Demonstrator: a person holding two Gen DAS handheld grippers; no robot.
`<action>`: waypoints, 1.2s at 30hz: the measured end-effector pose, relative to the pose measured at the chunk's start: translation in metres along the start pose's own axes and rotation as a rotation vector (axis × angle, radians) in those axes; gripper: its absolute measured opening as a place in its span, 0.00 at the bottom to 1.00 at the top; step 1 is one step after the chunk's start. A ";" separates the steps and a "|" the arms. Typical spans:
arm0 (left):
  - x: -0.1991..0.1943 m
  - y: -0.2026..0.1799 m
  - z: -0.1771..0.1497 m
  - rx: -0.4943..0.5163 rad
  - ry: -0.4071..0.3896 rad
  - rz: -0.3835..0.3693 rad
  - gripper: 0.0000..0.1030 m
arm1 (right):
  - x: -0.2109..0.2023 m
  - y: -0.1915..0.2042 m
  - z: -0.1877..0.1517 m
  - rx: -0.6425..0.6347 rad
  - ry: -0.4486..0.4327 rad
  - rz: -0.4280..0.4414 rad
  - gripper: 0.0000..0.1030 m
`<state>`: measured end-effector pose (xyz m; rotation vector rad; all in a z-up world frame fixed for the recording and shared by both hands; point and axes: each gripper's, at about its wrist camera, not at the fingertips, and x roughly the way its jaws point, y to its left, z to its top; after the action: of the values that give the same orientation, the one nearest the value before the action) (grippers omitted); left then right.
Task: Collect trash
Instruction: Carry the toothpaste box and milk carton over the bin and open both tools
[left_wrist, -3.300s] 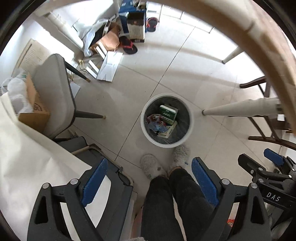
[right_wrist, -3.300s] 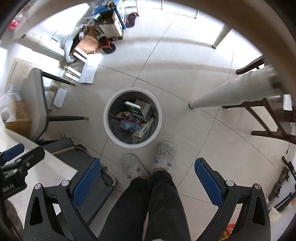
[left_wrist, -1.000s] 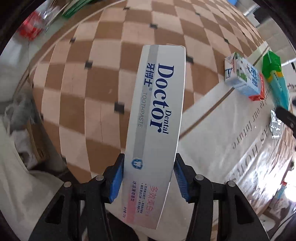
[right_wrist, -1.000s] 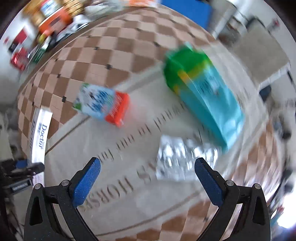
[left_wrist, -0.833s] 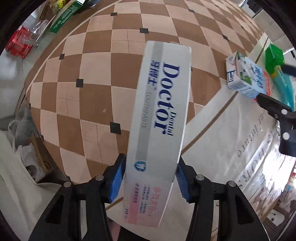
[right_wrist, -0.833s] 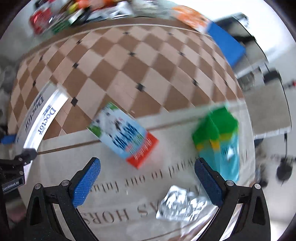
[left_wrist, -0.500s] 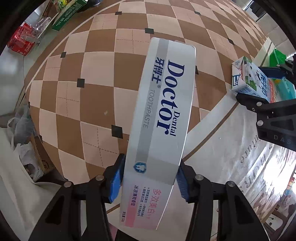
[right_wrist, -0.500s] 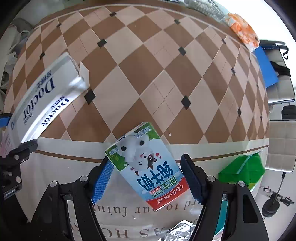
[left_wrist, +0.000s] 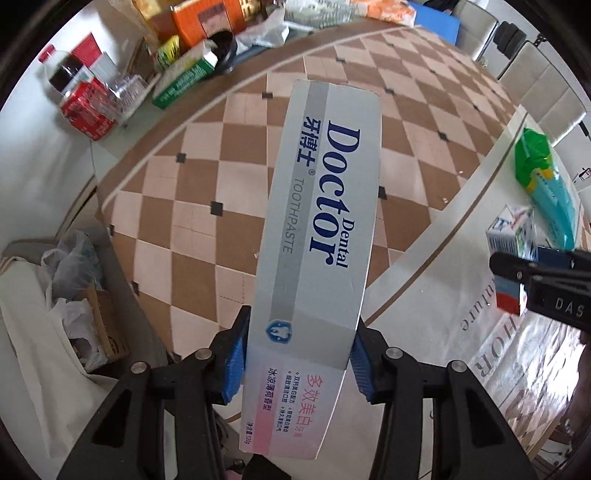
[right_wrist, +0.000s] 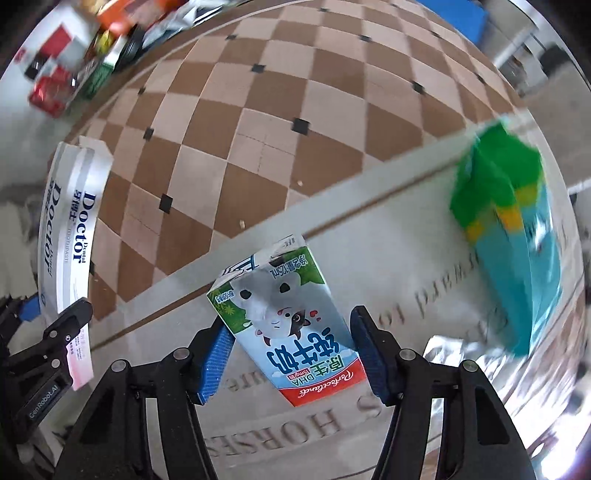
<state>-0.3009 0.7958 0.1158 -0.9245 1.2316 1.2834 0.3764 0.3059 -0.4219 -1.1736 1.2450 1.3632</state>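
Two pieces of trash are being dealt with at once. A toothpaste box (left_wrist: 317, 229) is clamped low on its sides between the blue pads of the left gripper (left_wrist: 297, 360) and is held clear above the checked tablecloth (left_wrist: 236, 173). Around a small milk carton (right_wrist: 286, 325) the right gripper (right_wrist: 291, 352) has just been closing; its left pad is pressed to the carton's corner, while the right pad seems to be at the carton's edge, so the grip is judged only just made. Before lifting, the squeeze should be made firm and the carton kept centred, since it sits skewed between the pads and could be twisted out.

Just beside the carton, a crumpled foil wrapper (right_wrist: 469, 354) and a green and blue pack (right_wrist: 517, 254) are left lying on the lettered cloth (right_wrist: 388, 258). At the far edge, cans, boxes and bags (left_wrist: 122, 92) are piled well apart from both grippers. No bin is seen in either view
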 end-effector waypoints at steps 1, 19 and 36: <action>-0.005 -0.001 -0.004 0.006 -0.013 -0.002 0.43 | -0.004 -0.005 -0.008 0.037 -0.017 0.010 0.62; -0.060 0.093 -0.137 0.219 -0.085 -0.212 0.43 | -0.081 0.119 -0.299 0.442 -0.168 0.161 0.61; 0.122 0.136 -0.265 0.131 0.380 -0.270 0.43 | 0.046 0.217 -0.501 0.563 0.039 0.209 0.61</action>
<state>-0.4853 0.5746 -0.0271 -1.2287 1.4064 0.8261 0.1880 -0.2074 -0.4581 -0.6916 1.6763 1.0301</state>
